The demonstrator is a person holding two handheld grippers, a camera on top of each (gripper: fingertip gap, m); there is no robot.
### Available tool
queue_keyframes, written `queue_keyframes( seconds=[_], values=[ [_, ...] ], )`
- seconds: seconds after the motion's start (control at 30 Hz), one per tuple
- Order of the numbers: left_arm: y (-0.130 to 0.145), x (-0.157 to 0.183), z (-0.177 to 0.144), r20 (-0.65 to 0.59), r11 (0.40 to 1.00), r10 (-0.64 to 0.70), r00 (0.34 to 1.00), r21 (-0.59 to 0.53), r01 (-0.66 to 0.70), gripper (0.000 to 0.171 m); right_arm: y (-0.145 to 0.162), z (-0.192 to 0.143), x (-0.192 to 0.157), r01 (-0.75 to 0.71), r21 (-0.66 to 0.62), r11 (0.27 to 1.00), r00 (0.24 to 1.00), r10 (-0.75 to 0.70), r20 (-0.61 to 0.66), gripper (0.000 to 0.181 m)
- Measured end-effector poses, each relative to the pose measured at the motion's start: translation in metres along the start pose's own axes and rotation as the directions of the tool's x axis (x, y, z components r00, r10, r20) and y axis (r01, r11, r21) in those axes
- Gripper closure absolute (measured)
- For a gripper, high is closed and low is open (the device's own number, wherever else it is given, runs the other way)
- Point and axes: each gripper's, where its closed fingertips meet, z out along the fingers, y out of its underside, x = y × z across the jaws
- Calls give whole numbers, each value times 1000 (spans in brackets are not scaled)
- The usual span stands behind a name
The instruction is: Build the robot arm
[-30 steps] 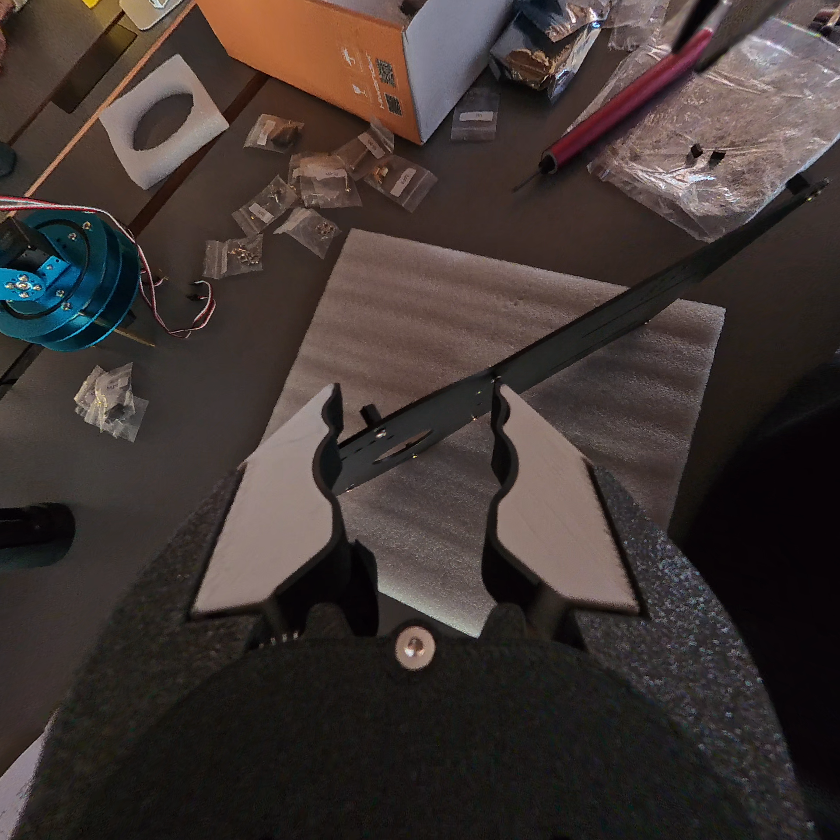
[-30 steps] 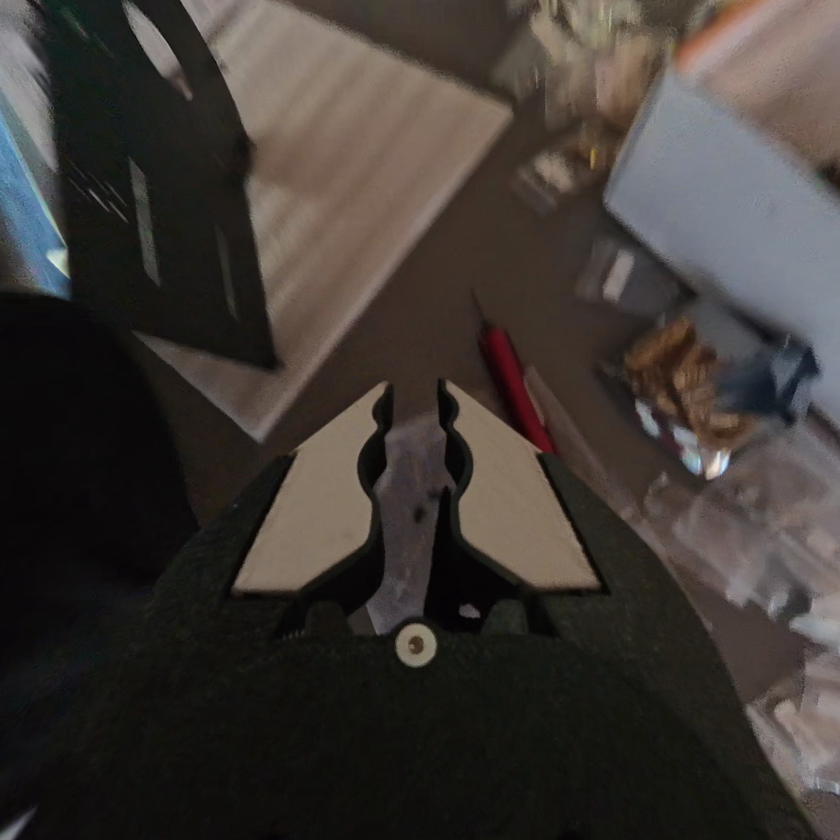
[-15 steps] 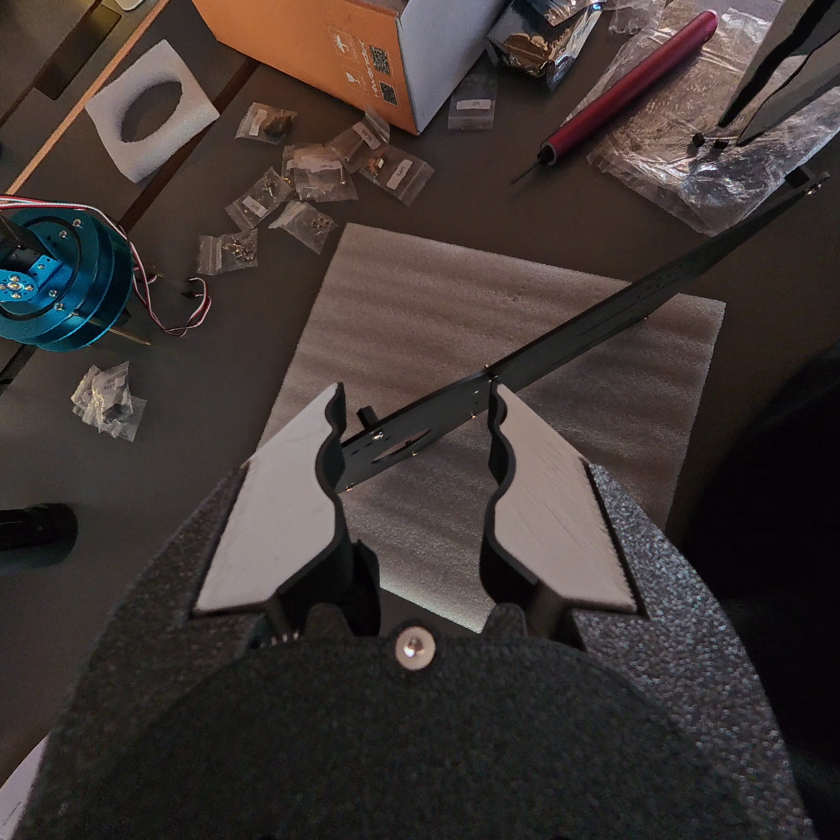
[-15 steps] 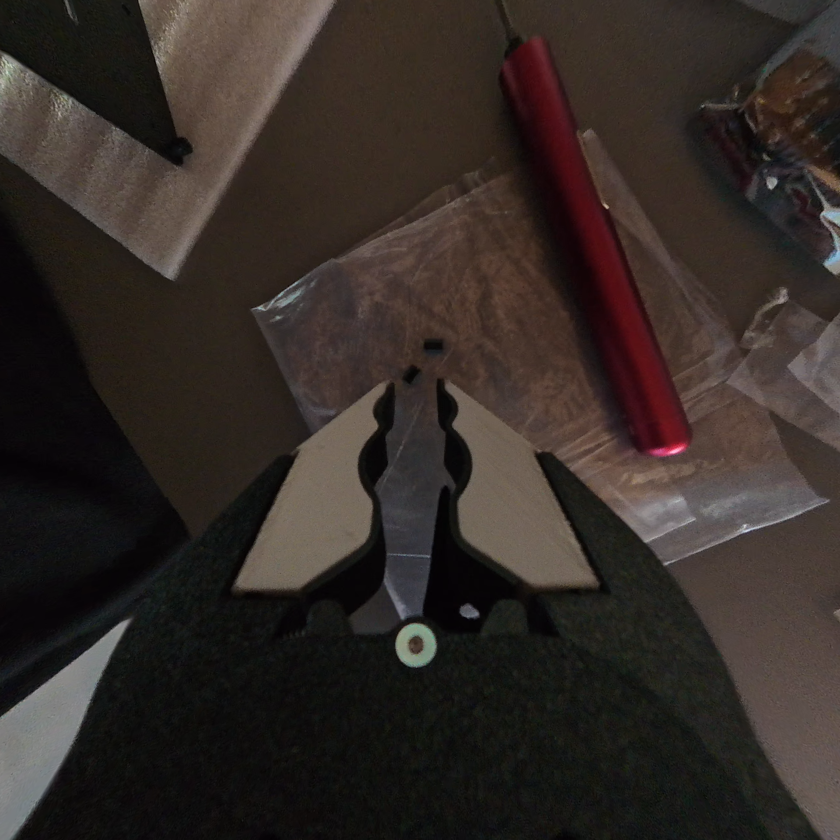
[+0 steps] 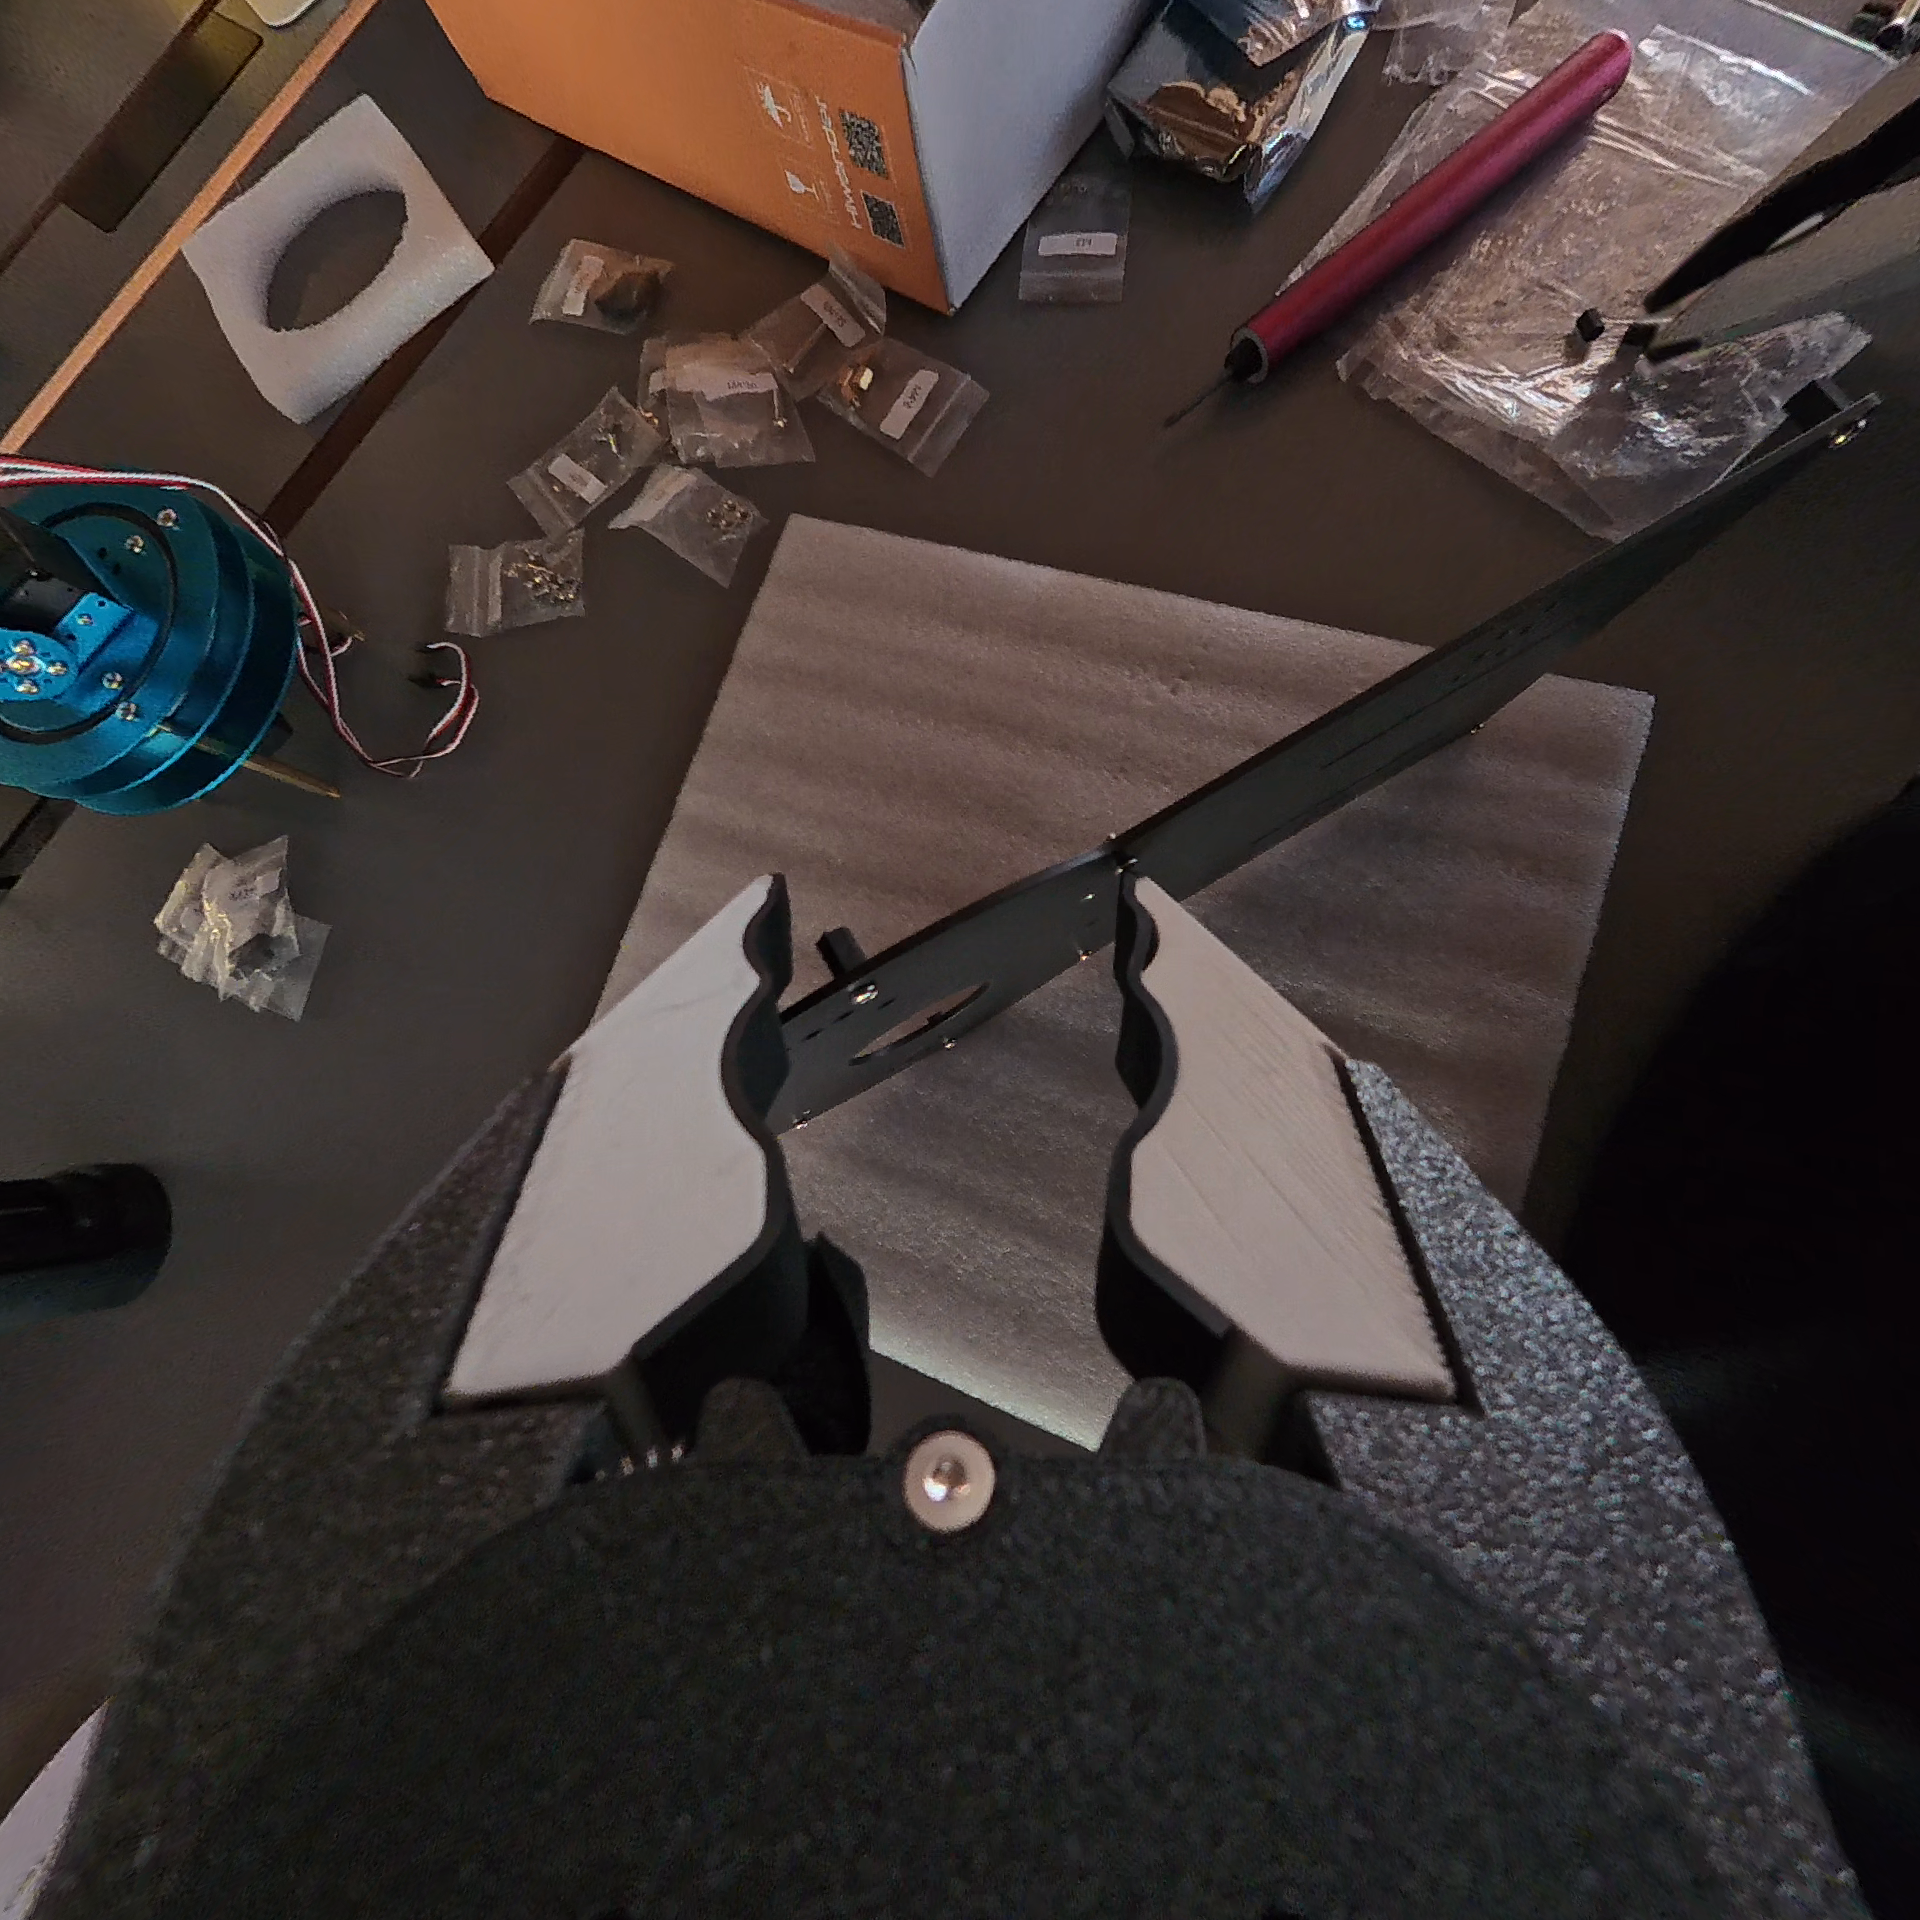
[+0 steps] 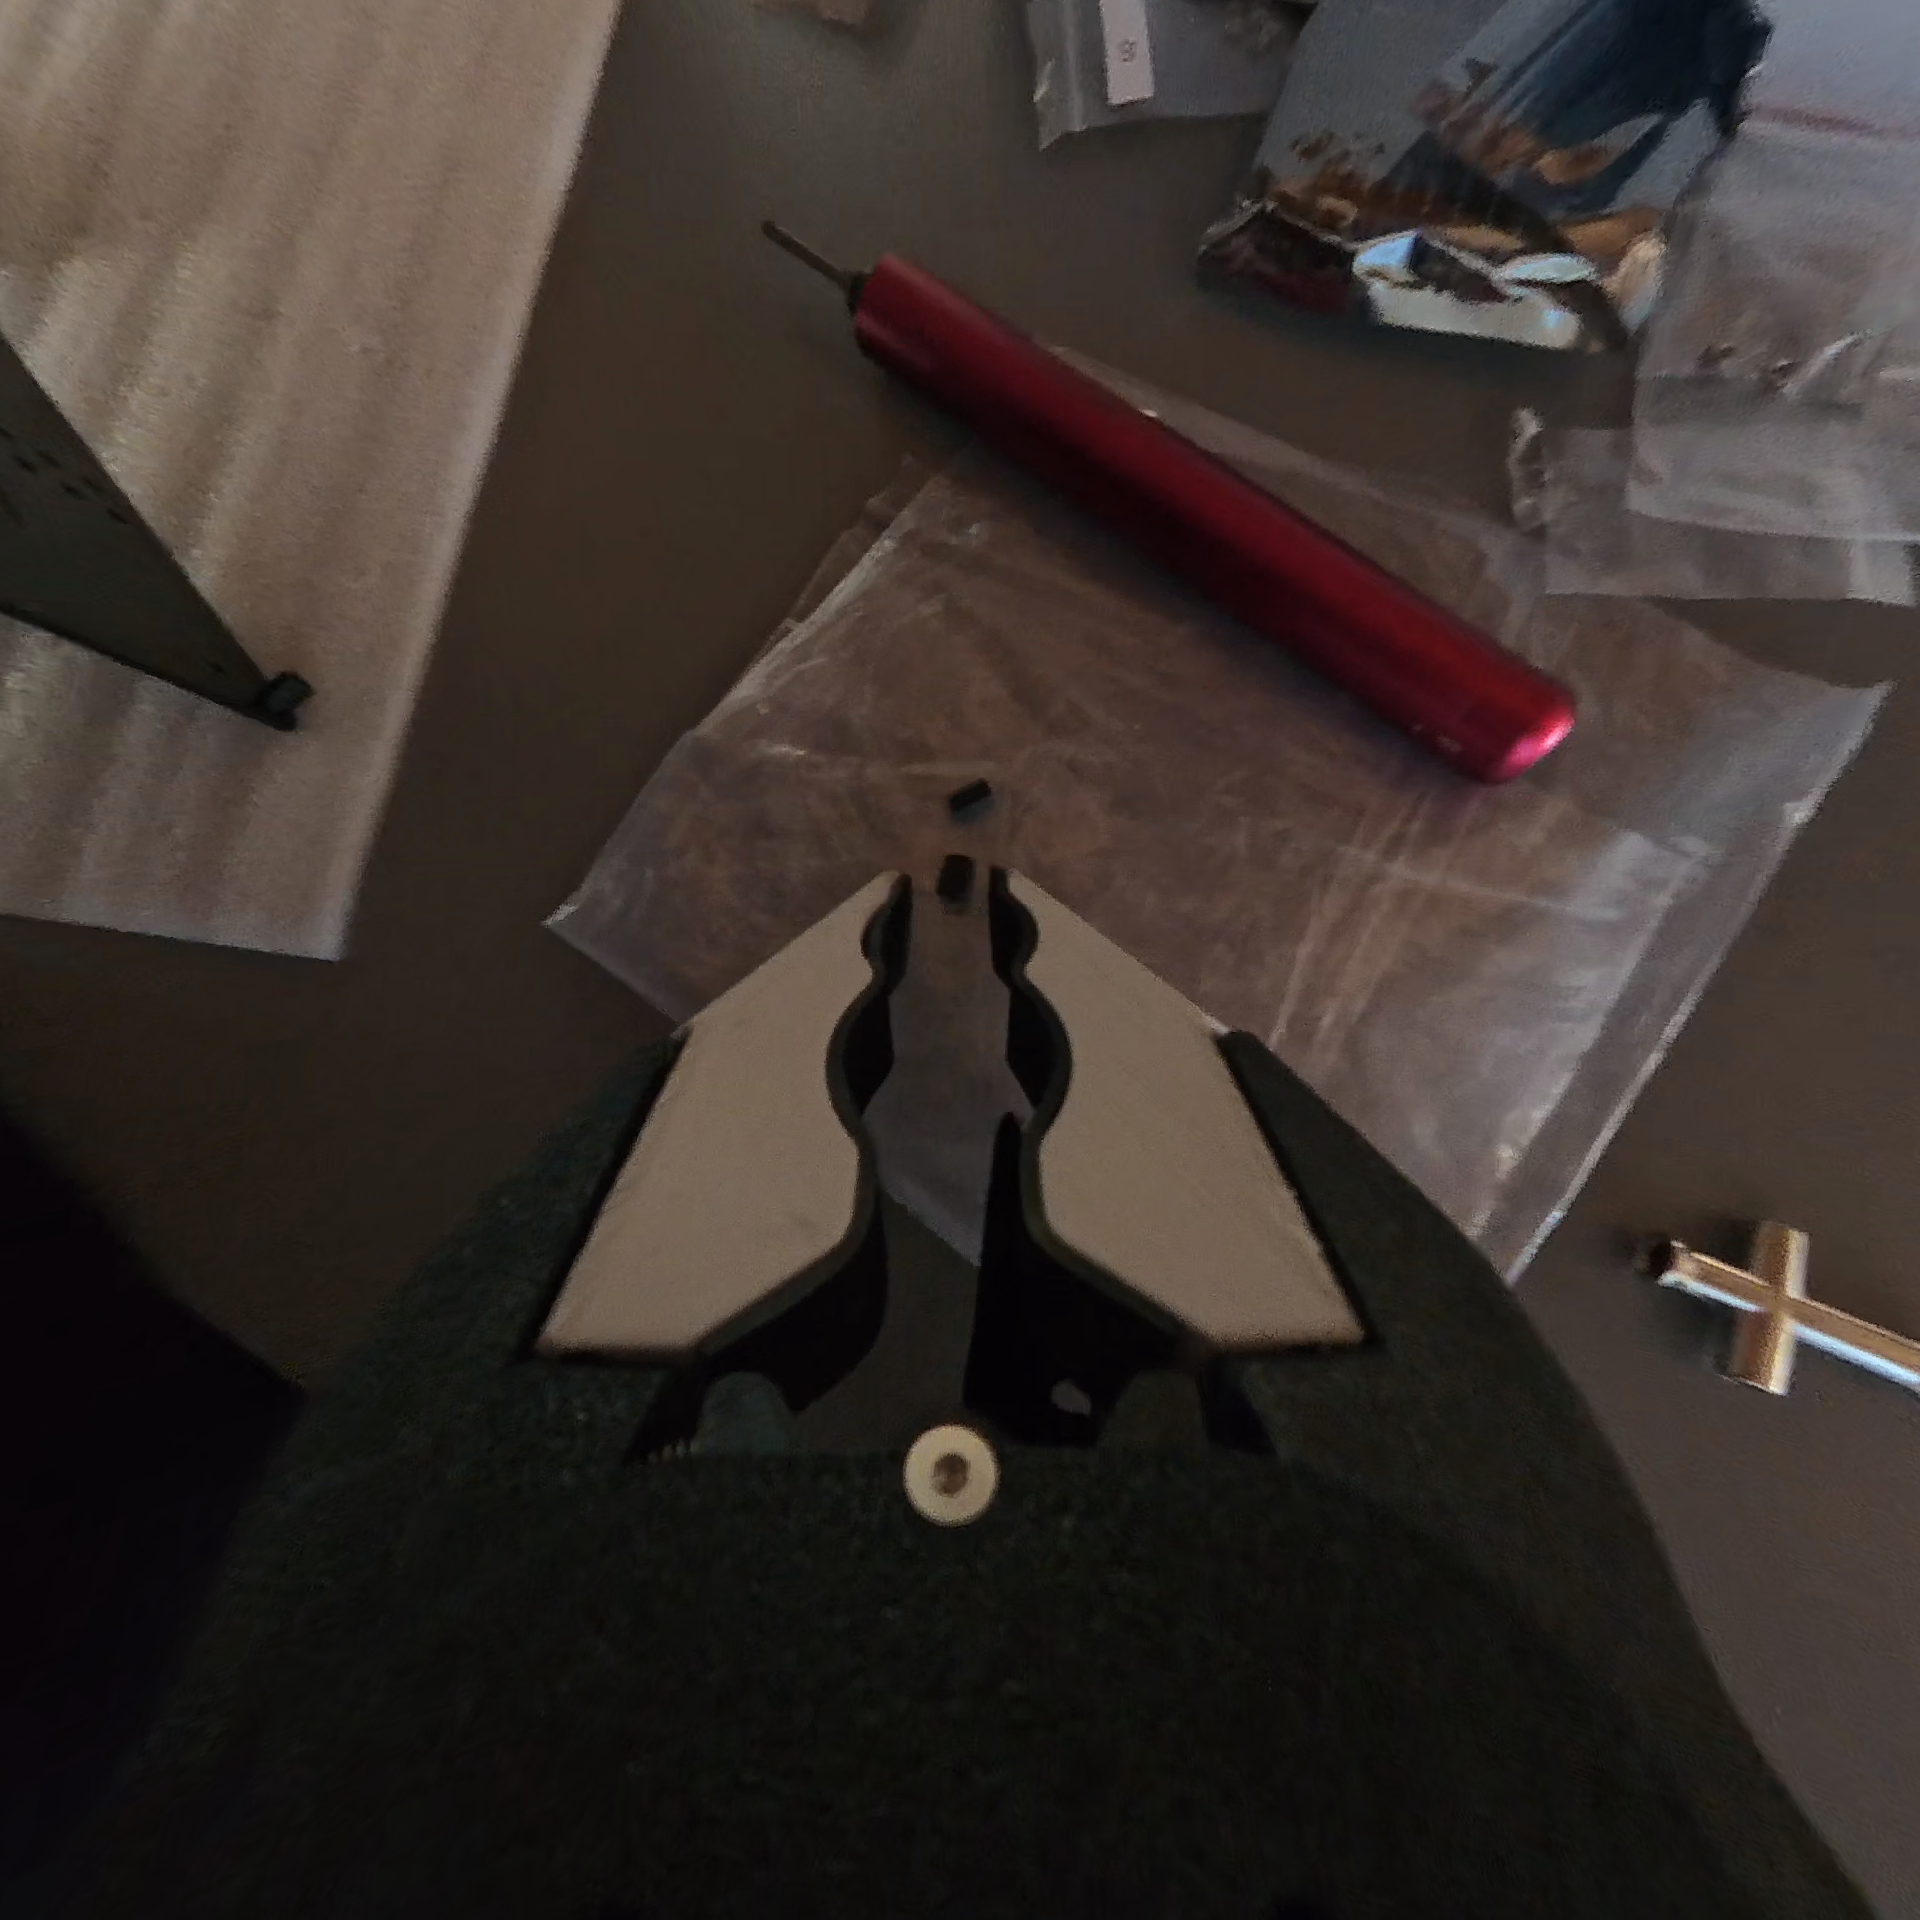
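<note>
The right tongs (image 6: 951, 883), nearly closed and empty, have dropped over a small black piece (image 6: 951, 875) on the plastic bag (image 6: 1247, 883); left tongs (image 5: 951, 904) grip the black bar (image 5: 1351, 748) above the foam sheet (image 5: 987, 707).

One long black perforated metal plate (image 5: 1351, 748), one sheet of pale grey foam (image 5: 987, 727) under it. One red cylindrical screwdriver (image 6: 1216, 520), a single one. Two tiny black cylindrical spacers (image 6: 966, 802) on one large clear plastic bag (image 6: 1299, 883). One shiny metal cross-shaped wrench (image 6: 1787, 1314) off to the side. One orange and white cardboard box (image 5: 790, 114). One square white foam block with an oval hole (image 5: 332, 249). One blue round metal turntable with red and white wires (image 5: 135, 644). Small clear zip bags of hardware (image 5: 727, 416) — about ten scattered, overlapping, hard to count exactly. Two grippers: the left gripper (image 5: 951, 904), the right gripper (image 6: 951, 883).
</note>
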Motion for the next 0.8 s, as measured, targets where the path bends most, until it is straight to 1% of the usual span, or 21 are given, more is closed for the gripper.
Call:
queue_keyframes(
  seconds=[0.07,0.17,0.3,0.43,0.5,0.57,0.6,0.63,0.67,0.73,0.77,0.8],
  values=[
    [0,0,0,-4,1000,2,1000,-3,-2,109,-2,-1,0,17,14,1000,1000,-17,-2,168],
    [0,0,0,-5,1000,1,1000,-2,-1,109,2,2,0,3,-20,1000,1000,-2,8,167],
    [0,0,-1,-6,1000,-1,1000,-2,1,109,1,4,-1,3,-26,1000,1000,-3,4,176],
    [1,1,-1,-9,1000,-4,1000,1,4,110,0,3,-1,2,-46,999,1000,-2,6,176],
    [1,1,-1,-10,1000,-4,1000,1,4,110,-13,-2,-3,52,-8,999,998,-52,17,176],
    [1,1,-1,-12,1000,-1,1000,1,1,110,-42,-9,-25,173,98,980,976,-185,119,176],
    [0,1,-1,-14,1000,0,1000,2,0,110,-60,-13,-38,256,172,951,946,-283,159,176],
    [0,1,-1,-16,1000,-2,1000,3,2,110,-80,-17,-53,341,262,903,898,-395,195,176],
    [0,1,-2,-20,1000,-4,1000,5,4,111,-101,-22,-71,420,361,833,829,-514,221,176],
    [1,1,-3,-30,1000,-4,1000,4,4,113,-137,-27,-106,545,554,629,633,-742,219,177],
    [1,1,-4,-34,1000,-2,999,3,2,118,-148,-25,-123,577,627,524,520,-827,213,177],
    [2,1,-4,-42,1000,0,999,3,0,119,-155,-21,-141,584,677,448,409,-883,231,176]
  ],
)
